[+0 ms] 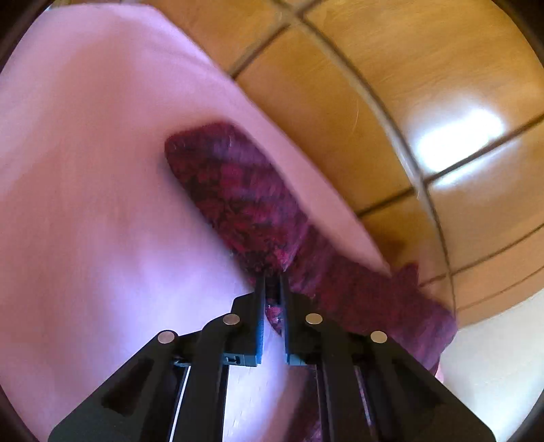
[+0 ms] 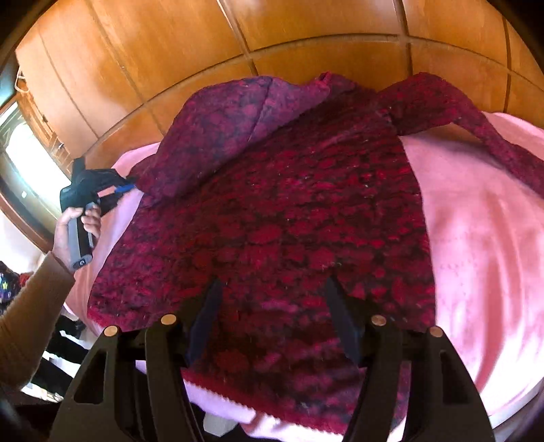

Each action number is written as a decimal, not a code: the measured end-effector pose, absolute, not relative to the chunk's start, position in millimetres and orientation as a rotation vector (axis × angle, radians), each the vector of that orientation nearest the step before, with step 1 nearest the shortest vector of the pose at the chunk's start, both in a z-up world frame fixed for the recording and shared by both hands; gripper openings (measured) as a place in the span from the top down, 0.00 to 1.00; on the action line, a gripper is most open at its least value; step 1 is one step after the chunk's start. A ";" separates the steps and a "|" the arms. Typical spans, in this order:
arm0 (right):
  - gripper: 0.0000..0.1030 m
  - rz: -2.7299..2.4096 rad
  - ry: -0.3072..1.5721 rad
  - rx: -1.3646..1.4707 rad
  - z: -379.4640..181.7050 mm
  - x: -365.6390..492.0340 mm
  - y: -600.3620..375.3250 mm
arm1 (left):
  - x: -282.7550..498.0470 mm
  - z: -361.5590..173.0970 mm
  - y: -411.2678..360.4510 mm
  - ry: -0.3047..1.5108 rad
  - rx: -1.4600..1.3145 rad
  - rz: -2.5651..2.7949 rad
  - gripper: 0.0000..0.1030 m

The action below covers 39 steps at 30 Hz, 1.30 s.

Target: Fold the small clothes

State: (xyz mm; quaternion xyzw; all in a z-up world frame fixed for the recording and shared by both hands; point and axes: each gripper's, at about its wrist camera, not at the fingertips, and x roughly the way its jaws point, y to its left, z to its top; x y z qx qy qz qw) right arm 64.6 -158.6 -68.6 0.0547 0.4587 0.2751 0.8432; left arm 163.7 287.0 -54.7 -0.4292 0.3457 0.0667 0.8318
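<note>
Behind you stand glossy wooden wardrobe panels (image 2: 306,30). Your pink blanket-covered bed (image 2: 482,238) carries the dark red and black knitted sweater (image 2: 289,210), spread flat, one sleeve folded across. Your right claw (image 2: 272,289) hovers spread over its hem. Your left claw (image 1: 272,277) pinches the sleeve end (image 1: 234,193).

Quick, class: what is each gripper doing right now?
Left gripper: shut on the red knitted sweater.
Right gripper: open, holding nothing, over the sweater's hem.
</note>
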 end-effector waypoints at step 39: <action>0.68 0.417 1.062 0.161 -106.5 63.0 -229.4 | 48.1 -67.3 167.0 1.001 -0.546 -0.271 0.80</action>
